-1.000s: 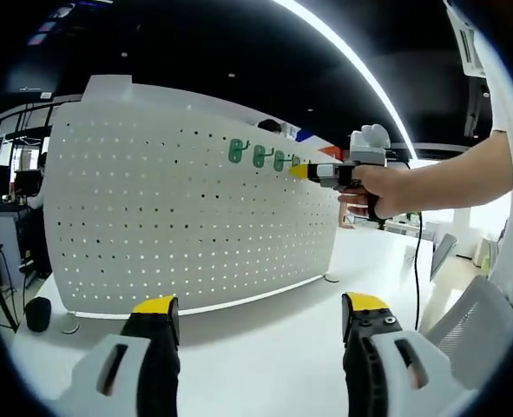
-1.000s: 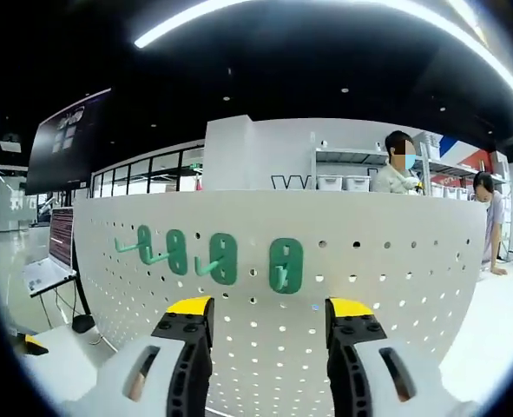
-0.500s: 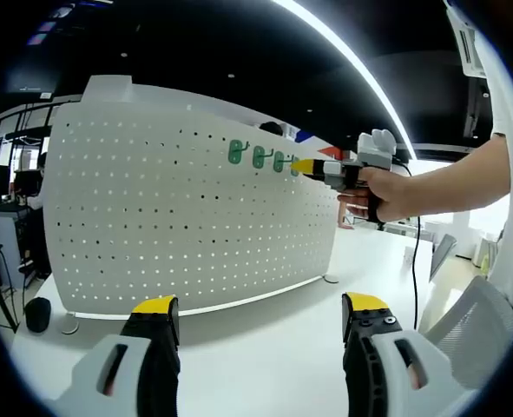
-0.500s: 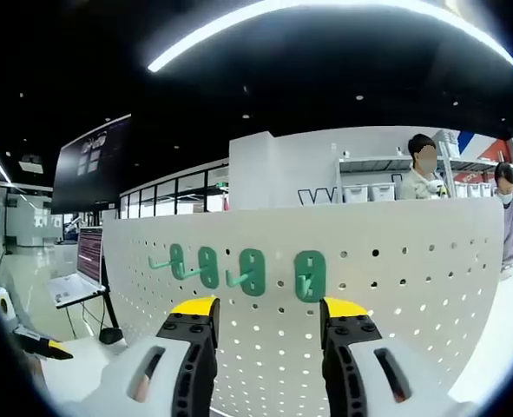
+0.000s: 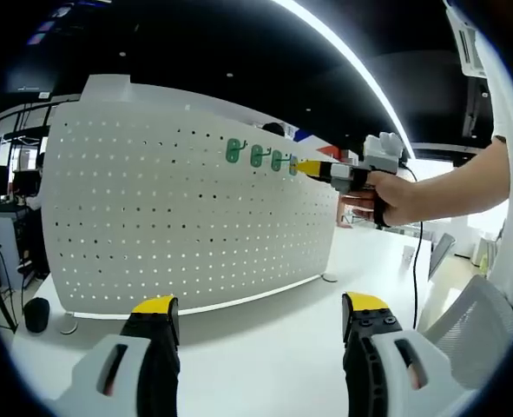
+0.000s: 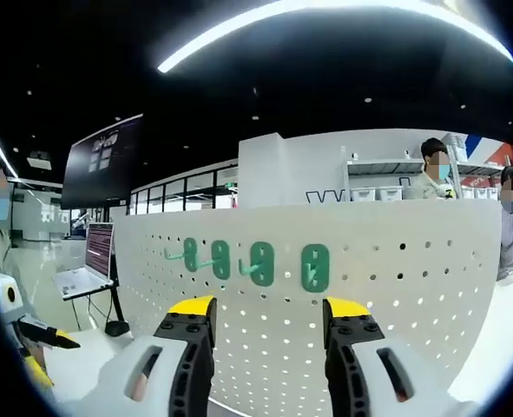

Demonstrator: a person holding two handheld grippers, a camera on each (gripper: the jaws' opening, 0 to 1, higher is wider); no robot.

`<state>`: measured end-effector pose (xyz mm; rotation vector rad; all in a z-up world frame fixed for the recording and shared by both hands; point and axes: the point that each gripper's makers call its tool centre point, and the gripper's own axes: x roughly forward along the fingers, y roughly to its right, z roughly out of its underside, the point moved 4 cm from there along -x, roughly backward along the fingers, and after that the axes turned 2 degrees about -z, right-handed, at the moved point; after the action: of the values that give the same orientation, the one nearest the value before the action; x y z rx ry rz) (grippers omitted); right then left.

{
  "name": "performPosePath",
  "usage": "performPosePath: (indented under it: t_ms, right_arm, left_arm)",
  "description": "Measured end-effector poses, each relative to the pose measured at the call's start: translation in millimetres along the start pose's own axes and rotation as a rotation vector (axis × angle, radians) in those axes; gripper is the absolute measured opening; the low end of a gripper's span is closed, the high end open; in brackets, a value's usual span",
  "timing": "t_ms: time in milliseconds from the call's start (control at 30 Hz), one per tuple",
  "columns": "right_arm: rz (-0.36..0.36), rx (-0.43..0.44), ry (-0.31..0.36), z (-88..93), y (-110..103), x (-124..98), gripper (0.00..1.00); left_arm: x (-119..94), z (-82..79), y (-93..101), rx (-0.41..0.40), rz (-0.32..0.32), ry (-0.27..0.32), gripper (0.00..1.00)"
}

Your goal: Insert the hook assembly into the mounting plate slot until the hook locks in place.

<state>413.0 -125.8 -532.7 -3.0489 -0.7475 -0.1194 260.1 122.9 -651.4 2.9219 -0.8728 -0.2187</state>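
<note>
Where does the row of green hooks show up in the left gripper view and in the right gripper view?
Left gripper view: the green hooks sit high on the white pegboard, right of centre, just left of the right tongs.
Right gripper view: the green hooks run across the middle, just above the tongs' yellow tips.
Shared landmark: the white pegboard they hang on.
</note>
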Motion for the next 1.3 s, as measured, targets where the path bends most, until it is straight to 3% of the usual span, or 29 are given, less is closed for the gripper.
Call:
performPosePath:
  t_ms: [567, 1300]
  right_arm:
    - [-0.036, 0.011, -0.035, 23.7, -9.4, -44.5, 0.54]
    - [-0.085, 0.014, -0.052, 36.6, -23.7, -80.8, 0.54]
  left_arm:
    - [1.1, 1.3, 2.0, 0.022, 0.009, -0.008, 0.79]
    - [-0.1, 1.0, 3.7, 0.023, 0.010, -0.007, 0.79]
